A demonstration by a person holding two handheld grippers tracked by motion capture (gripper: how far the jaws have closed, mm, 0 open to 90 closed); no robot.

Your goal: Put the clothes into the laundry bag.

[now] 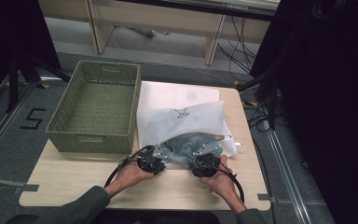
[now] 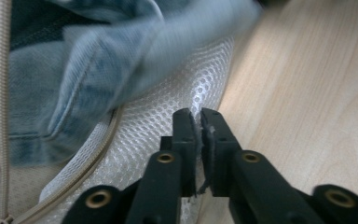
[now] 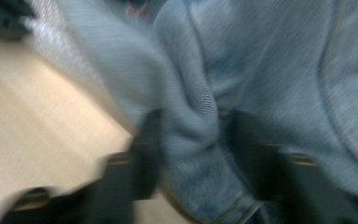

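Pulling the blue denim garment (image 1: 193,142) through the zip mouth of the white mesh laundry bag (image 1: 182,119) works best if one side holds the bag firm. The left gripper (image 2: 199,122) has its jaws pressed together on the bag's mesh edge, right by the zipper (image 2: 95,147). The right gripper (image 3: 193,135) has a fold of denim between its jaws; the picture is blurry, but they look to be pinching it. Keep the left one tight and move the denim slowly, so the zip does not snag. The denim lies half in the bag, on a light wooden table (image 1: 74,175). A green woven basket (image 1: 95,105) sits beside the bag. Beyond are grey floor and dark stands.
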